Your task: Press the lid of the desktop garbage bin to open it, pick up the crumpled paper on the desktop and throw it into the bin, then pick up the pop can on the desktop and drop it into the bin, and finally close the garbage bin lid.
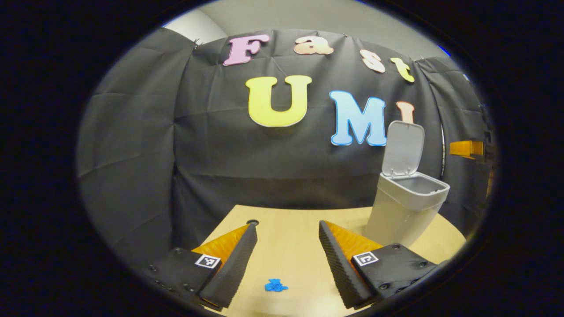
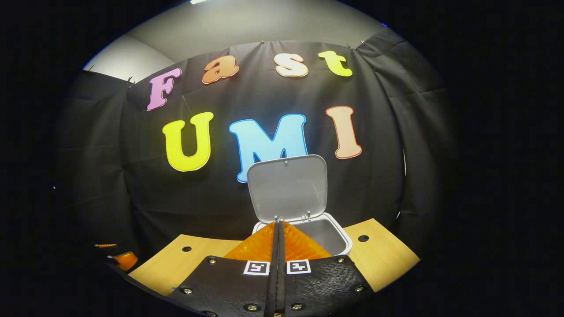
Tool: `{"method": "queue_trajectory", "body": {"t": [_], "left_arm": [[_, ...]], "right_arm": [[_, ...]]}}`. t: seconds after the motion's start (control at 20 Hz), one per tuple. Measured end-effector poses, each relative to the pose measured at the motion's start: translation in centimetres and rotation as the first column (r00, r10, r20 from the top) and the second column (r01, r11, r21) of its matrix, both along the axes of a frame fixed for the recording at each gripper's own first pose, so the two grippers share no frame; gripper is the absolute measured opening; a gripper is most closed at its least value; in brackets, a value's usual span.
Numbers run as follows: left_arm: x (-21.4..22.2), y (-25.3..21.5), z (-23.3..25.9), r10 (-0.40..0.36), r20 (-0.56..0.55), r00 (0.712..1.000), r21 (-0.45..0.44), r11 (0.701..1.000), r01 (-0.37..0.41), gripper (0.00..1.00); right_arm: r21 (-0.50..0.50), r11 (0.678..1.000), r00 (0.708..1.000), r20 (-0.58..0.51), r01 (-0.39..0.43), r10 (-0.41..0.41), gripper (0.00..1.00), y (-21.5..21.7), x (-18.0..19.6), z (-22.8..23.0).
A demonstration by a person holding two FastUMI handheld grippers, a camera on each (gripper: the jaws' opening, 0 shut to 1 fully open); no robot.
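Observation:
The grey desktop bin (image 1: 398,211) stands on the wooden table (image 1: 291,246) to the right of my left gripper (image 1: 288,225), its lid (image 1: 403,147) raised upright. That gripper is open above the tabletop with nothing between its fingers. In the right gripper view the bin's mouth (image 2: 328,235) lies just beyond my right gripper (image 2: 277,225), slightly to its right. The lid (image 2: 288,187) stands open behind the mouth. The right gripper's fingers are pressed together with nothing showing between them.
A small blue mark (image 1: 276,286) sits on the table between the left fingers. The table has round holes (image 2: 363,238) near its back corners. The black cloth wall hangs close behind the bin. An orange part of the other gripper (image 1: 466,148) shows far right.

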State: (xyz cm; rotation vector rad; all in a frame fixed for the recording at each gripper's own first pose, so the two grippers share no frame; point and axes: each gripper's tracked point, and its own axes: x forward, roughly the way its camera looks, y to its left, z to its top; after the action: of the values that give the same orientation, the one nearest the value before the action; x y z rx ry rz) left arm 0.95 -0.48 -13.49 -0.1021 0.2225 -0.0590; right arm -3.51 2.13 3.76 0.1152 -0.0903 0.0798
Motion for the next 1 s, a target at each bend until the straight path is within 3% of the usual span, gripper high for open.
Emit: {"method": "queue_trajectory", "body": {"t": [0.05, 0.15, 0.2, 0.55, 0.6, 0.65, 0.95, 1.0], "left_arm": [[-0.1, 0.1, -1.1, 0.000, -0.019, 1.000, -0.001, 1.000, 0.000, 1.00], [-0.1, 0.4, -3.2, -0.003, -0.056, 0.998, 0.000, 1.000, 0.003, 0.86], [-0.1, 0.5, -4.1, -0.005, -0.071, 0.997, 0.001, 1.000, 0.005, 0.94], [-0.7, 0.8, -9.6, -0.018, -0.161, 0.987, -0.024, 1.000, 0.014, 0.95], [-0.7, 0.7, -10.7, -0.020, -0.176, 0.984, -0.021, 1.000, 0.017, 1.00], [-0.6, 0.7, -11.5, -0.021, -0.190, 0.981, -0.017, 1.000, 0.018, 0.95], [0.1, 0.4, -16.6, -0.033, -0.282, 0.959, -0.025, 0.999, 0.027, 0.95], [0.3, 0.5, -17.5, -0.035, -0.298, 0.954, -0.028, 0.999, 0.028, 1.00]], "right_arm": [[-0.006, 1.000, 1.000, 0.000, 0.001, -0.001, 0.00, 0.1, -0.1, 0.1], [-0.016, 1.000, 1.000, -0.005, 0.003, -0.003, 0.00, 0.1, -0.4, 0.0], [-0.019, 1.000, 1.000, -0.007, 0.004, -0.004, 0.00, 0.1, -0.5, 0.1], [-0.043, 0.999, 0.999, -0.034, 0.009, -0.011, 0.00, 0.4, -1.1, -0.8], [-0.047, 0.999, 0.999, -0.040, 0.010, -0.012, 0.00, 0.4, -1.2, -1.0], [-0.050, 0.999, 0.999, -0.045, 0.011, -0.013, 0.00, 0.5, -1.3, -1.2], [-0.061, 0.998, 0.996, -0.081, 0.025, -0.030, 0.00, 0.4, -2.2, -2.5], [-0.063, 0.998, 0.996, -0.087, 0.028, -0.034, 0.00, 0.4, -2.4, -2.7]]}}
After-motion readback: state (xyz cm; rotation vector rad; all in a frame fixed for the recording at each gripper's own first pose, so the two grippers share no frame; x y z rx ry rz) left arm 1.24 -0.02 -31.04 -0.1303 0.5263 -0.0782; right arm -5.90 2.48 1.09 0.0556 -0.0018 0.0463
